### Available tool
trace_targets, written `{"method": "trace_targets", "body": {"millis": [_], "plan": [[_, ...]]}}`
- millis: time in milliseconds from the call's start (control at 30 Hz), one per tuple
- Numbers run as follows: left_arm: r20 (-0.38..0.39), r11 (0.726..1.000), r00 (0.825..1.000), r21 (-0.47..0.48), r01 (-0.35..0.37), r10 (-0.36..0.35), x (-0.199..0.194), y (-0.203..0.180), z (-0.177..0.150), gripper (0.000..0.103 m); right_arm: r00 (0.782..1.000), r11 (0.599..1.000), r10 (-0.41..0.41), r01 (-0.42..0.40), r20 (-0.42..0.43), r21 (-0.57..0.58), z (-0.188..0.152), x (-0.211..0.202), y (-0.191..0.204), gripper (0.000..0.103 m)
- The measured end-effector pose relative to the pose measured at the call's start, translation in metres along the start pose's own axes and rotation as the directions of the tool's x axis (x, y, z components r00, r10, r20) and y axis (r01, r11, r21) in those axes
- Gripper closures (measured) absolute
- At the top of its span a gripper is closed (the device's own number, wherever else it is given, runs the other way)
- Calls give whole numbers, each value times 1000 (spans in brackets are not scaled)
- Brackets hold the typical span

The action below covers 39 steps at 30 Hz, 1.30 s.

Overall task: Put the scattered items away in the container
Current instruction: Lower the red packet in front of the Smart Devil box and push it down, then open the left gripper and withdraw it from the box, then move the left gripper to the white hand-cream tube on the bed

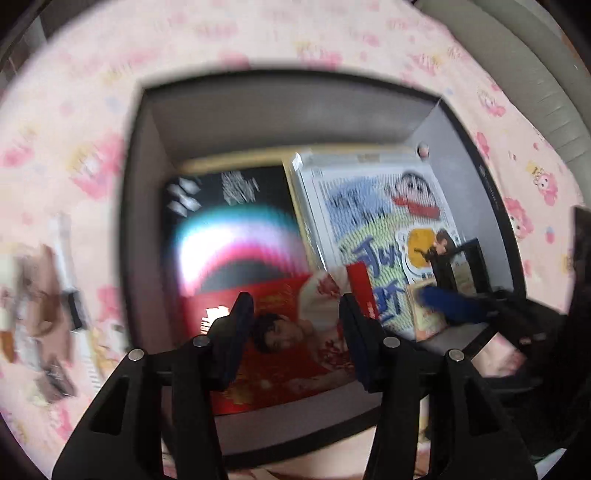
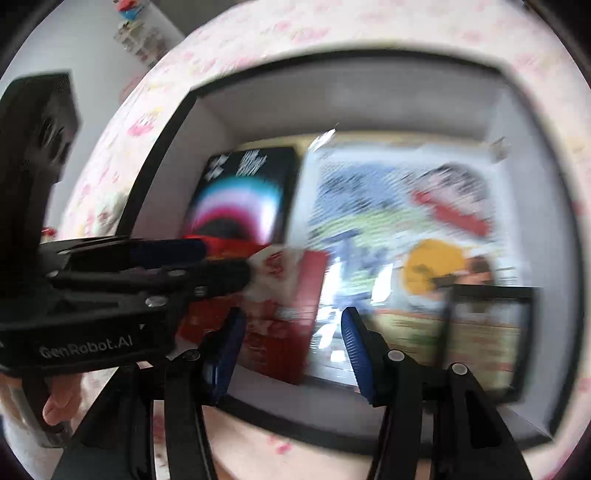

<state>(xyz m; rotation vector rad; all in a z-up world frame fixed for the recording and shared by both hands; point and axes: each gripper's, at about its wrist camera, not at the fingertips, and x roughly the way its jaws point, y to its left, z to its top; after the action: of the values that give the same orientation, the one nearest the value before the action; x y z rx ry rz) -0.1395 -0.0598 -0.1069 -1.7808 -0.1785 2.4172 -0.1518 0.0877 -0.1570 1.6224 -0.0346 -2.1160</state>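
Observation:
A grey box [image 1: 140,229] [image 2: 517,155] sits on the pink cartoon-print cloth. Inside lie a black card with a rainbow arc [image 1: 229,229] [image 2: 243,192], a white cartoon booklet [image 1: 373,218] [image 2: 388,206], a red picture card [image 1: 288,350] [image 2: 291,314] and a black-framed card [image 1: 461,269] [image 2: 487,325]. My left gripper [image 1: 295,314] is open over the red card, holding nothing; it also shows from the side in the right wrist view [image 2: 225,262]. My right gripper [image 2: 291,332] is open and empty above the box's near side; it enters the left wrist view at right [image 1: 454,306].
Several scattered small items [image 1: 44,314] lie on the cloth left of the box, blurred. A grey cushioned edge [image 1: 535,74] runs along the far right. A wall and shelf [image 2: 129,29] show at far left in the right wrist view.

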Motion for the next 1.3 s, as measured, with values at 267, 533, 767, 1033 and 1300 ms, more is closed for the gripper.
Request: {"method": "trace_targets", "body": {"millis": [267, 533, 767, 1033, 1300], "plan": [[274, 999, 961, 28, -31, 23, -62, -49, -21, 40, 917, 953, -302, 289, 260, 88, -13, -68, 6, 50], [350, 996, 936, 90, 5, -36, -100, -67, -56, 39, 905, 971, -227, 183, 361, 152, -45, -123, 10, 48], [380, 995, 922, 94, 43, -75, -122, -56, -83, 36, 880, 976, -217, 181, 423, 124, -68, -161, 39, 43], [389, 1000, 921, 14, 12, -16, -137, -5, -111, 35, 895, 985, -164, 172, 416, 18, -68, -153, 92, 43], [384, 984, 920, -178, -8, 77, -142, 90, -149, 35, 943, 980, -38, 99, 331, -170, -43, -104, 173, 43]]}}
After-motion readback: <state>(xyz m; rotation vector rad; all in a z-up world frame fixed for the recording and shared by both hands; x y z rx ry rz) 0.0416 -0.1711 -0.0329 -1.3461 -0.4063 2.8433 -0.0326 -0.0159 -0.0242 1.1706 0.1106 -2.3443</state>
